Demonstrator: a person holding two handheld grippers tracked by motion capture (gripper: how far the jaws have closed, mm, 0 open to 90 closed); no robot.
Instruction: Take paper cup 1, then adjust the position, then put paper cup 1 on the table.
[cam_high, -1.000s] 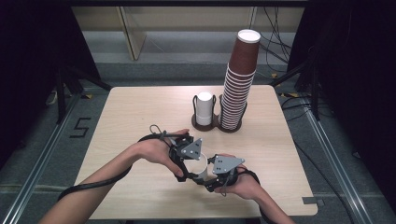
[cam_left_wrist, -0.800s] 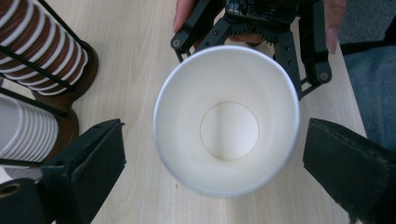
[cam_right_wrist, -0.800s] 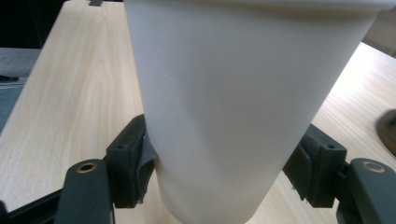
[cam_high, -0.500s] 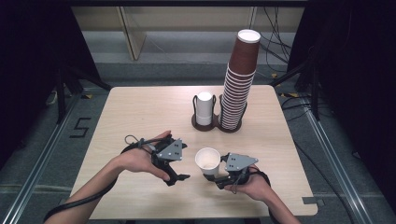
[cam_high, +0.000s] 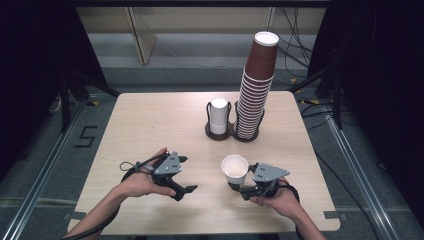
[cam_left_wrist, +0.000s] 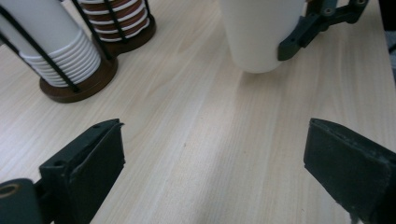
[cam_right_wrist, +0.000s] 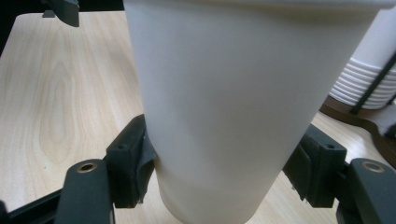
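Nearest to us, our right gripper (cam_high: 239, 189) has its jaws pinching a white paper cup (cam_high: 235, 169) low on its wall, one jaw on either side, as the right gripper view shows with the cup (cam_right_wrist: 224, 107) standing between the two black pads. The cup is upright, mouth up, on the near right part of the wooden surface (cam_high: 150, 125); in the left gripper view its base (cam_left_wrist: 259, 32) looks to rest on the wood.

Our left gripper (cam_high: 186, 175) hovers well apart from the cup, to its left, with its jaws spread wide and bare wood between them; they have just been opening.

Farther back, near the middle of the surface, a twin wire holder (cam_high: 220, 134) carries a short stack of white cups (cam_high: 219, 115) and, touching beside it on the right, a tall stack of brown cups (cam_high: 256, 90).
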